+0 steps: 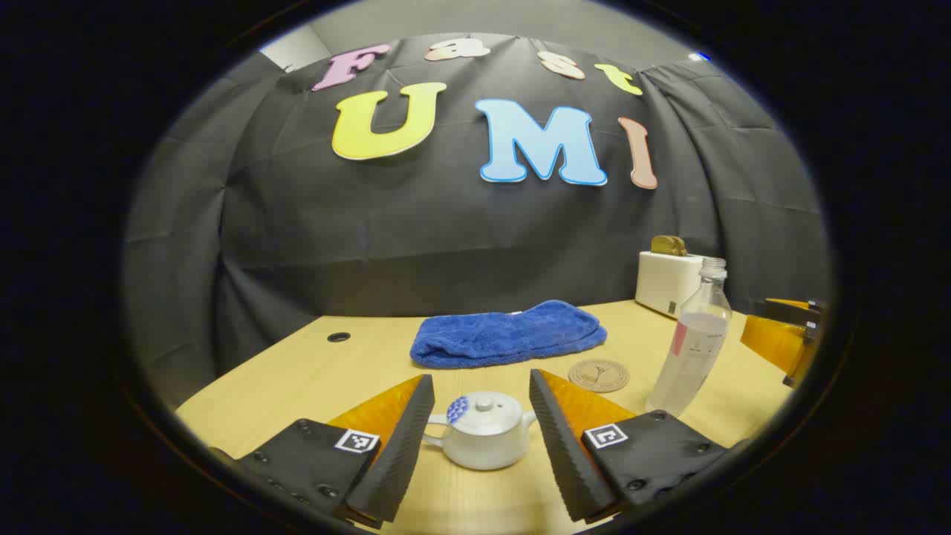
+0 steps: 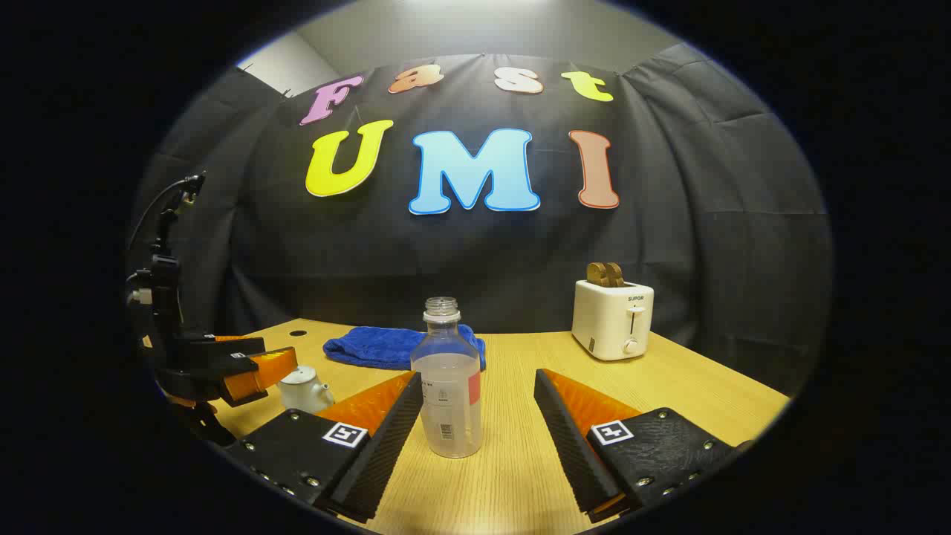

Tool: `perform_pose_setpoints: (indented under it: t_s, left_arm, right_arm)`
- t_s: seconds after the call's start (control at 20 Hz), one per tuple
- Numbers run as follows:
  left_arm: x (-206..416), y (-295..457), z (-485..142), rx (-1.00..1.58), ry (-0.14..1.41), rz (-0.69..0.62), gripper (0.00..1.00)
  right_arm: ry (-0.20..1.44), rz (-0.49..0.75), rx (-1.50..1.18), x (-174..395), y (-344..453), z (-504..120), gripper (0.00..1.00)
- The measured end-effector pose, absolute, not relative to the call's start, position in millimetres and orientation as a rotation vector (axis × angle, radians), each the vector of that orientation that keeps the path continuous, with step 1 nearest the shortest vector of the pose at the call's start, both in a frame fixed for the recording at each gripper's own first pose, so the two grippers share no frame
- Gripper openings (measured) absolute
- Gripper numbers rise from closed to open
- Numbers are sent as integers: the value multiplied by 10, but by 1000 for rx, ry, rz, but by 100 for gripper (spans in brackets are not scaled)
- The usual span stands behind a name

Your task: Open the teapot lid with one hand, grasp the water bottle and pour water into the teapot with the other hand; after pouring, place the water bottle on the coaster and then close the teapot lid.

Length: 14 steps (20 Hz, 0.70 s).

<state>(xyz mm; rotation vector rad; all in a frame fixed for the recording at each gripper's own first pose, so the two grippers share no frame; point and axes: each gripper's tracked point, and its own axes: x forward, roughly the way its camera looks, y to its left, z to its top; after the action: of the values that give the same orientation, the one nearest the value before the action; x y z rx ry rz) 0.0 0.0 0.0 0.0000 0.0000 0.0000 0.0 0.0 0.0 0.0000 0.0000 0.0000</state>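
Left hand-held gripper [image 1: 481, 435]: fingers spread wide, holding nothing; the white teapot [image 1: 481, 440] sits between them on the worktop [image 1: 312, 371], lid [image 1: 483, 409] on, untouched by either finger. Blue pattern on the lid, too small to make out.

Right hand-held gripper [image 2: 475, 435]: also spread apart and empty, the water bottle [image 2: 447, 379] upright between the fingers, uncapped, part full. Its label print is illegible.

Coaster [image 1: 599, 375] lies bare just left of the bottle, its motif unclear. Blue towel [image 1: 509, 334] farther back. Far right, a white toaster [image 2: 612, 319] marked "SUPOR", toast in its slots.
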Motion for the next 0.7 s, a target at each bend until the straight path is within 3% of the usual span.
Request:
perform_pose_setpoints:
  t_s: [0.7]
  left_arm:
    - [285,38,-160,6,60,-10,90]
  right_arm:
    - [30,2,23,92,-17,-106,94]
